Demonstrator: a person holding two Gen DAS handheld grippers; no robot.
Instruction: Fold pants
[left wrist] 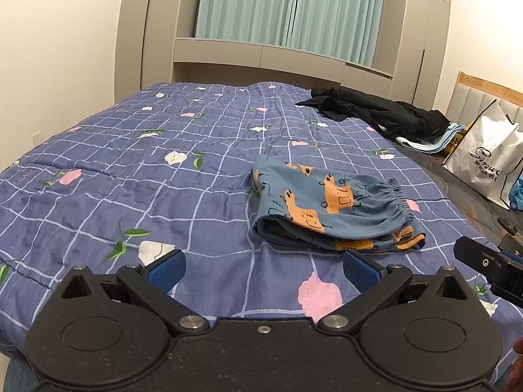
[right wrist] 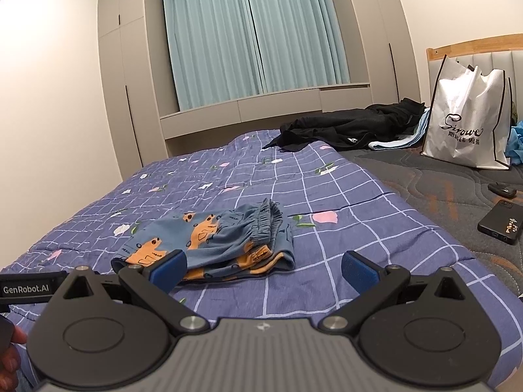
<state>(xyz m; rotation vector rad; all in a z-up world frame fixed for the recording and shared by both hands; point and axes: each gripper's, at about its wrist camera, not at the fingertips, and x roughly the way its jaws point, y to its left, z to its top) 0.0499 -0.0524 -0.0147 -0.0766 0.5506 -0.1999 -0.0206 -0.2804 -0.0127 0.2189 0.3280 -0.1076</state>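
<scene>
A white shopping bag (right wrist: pixel 467 114) is showing the black script word "Sirowe", with a row of Chinese characters under it that are too small to read surely; the same print is showing on the bag in the left wrist view. A black bar (right wrist: pixel 31 289) at the left edge of the right wrist view is carrying white lettering, "GenRobot.AI". The quilt (left wrist: pixel 24 176) is bearing faint stitched letters that seem to be spelling "LOVE".

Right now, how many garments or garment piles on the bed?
2. The folded blue pants with orange print lie on the quilt just ahead of both grippers. A heap of black clothes sits at the far right; it may hide separate pieces.
</scene>
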